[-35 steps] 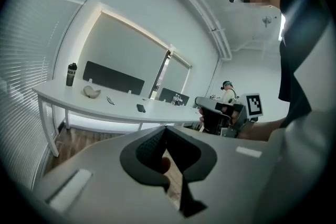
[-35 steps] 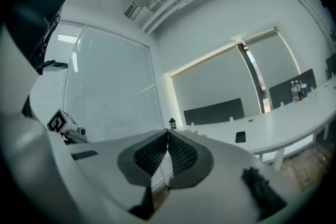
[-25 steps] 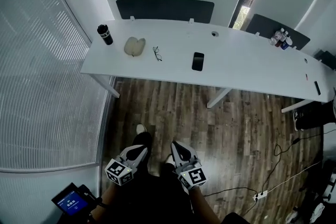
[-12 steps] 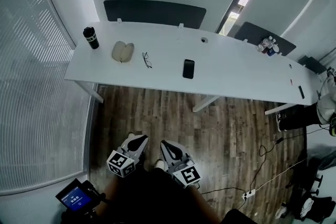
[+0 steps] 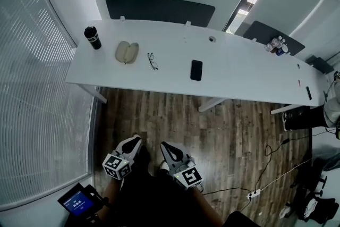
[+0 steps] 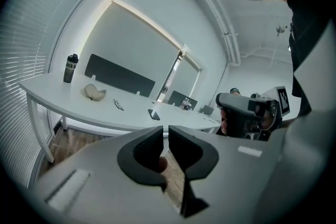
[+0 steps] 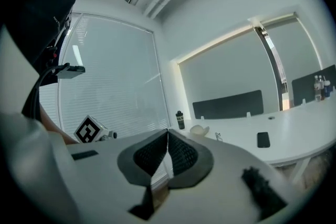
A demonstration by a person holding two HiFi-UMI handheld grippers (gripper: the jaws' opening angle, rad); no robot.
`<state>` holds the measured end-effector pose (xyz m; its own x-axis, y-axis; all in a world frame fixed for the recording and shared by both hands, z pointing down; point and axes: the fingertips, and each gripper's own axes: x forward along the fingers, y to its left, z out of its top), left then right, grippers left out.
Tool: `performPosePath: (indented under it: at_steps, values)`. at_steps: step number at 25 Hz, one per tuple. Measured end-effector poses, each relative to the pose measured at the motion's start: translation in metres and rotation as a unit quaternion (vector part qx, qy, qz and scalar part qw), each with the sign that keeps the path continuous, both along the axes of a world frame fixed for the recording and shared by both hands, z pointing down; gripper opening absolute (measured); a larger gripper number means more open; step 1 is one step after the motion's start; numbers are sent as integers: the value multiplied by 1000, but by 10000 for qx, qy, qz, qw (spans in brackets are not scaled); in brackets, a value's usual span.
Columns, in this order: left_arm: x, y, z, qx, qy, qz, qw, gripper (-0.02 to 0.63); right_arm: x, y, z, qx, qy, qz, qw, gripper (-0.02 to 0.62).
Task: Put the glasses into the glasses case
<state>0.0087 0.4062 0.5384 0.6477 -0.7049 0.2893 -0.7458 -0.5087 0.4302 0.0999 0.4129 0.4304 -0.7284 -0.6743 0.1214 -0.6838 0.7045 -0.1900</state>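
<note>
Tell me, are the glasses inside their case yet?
Out. The glasses lie bare on the white table, just right of the glasses case and apart from it.

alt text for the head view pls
Seen from above, a long white table holds a black tumbler, a beige glasses case, glasses and a black phone, left to right. Below, over the wood floor, the left gripper, empty, has just been opening its jaws; the right gripper is shut.
</note>
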Motion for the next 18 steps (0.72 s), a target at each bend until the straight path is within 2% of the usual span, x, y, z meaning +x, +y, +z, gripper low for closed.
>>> performPosePath:
  at_steps: [3,7,10,13,18]
  values:
    - [0,-14,-3,-163,128,-25,9998,38,1,-6,7,-199,2,6,9998,8]
    - [6,-34,-3,-147,189,150,9996,38,-6,-28,12,-249,153,8,9996,8]
    - [4,-48,-14,-118,240,383,9989,38,-16,-50,-3,-142,163,114,9997,8]
    - [-9,-75,-32,6,221,590,9980,38,-26,-76,-21,153,370,156,9991,8]
    - [-42,-121,-32,146,434,466,9979,38,-48,-116,-30,397,404,356,9978,8]
